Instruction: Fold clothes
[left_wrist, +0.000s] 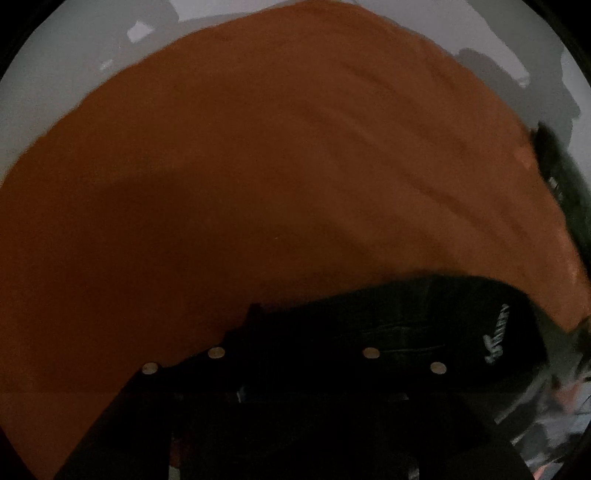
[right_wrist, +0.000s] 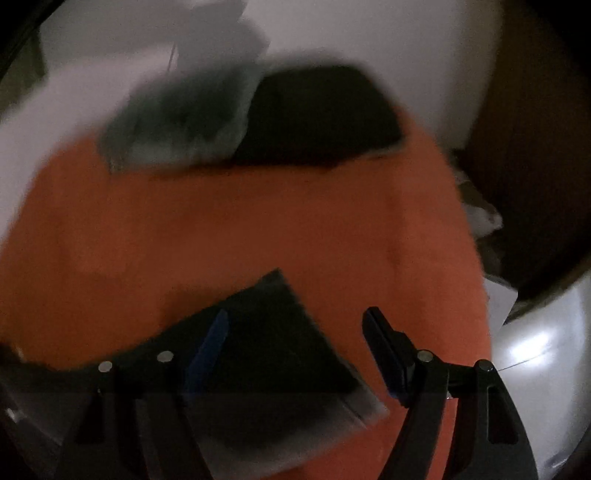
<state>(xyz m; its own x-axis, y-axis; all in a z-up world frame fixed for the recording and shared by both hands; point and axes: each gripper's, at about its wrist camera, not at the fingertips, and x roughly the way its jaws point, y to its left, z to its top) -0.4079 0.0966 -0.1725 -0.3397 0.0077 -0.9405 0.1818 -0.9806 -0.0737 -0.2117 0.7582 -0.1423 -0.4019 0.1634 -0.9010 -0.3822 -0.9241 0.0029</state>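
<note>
An orange garment fills most of the left wrist view, spread over a white surface. The left gripper sits low over it in deep shadow; its fingers are too dark to make out, and a dark garment with white lettering lies against it. In the blurred right wrist view the orange garment lies below the right gripper, whose fingers stand wide apart. A dark cloth piece lies between them, untouched by the right finger.
A folded black garment and a grey-green one lie beyond the orange garment on the white surface. A dark brown panel and a pale rounded object are at the right.
</note>
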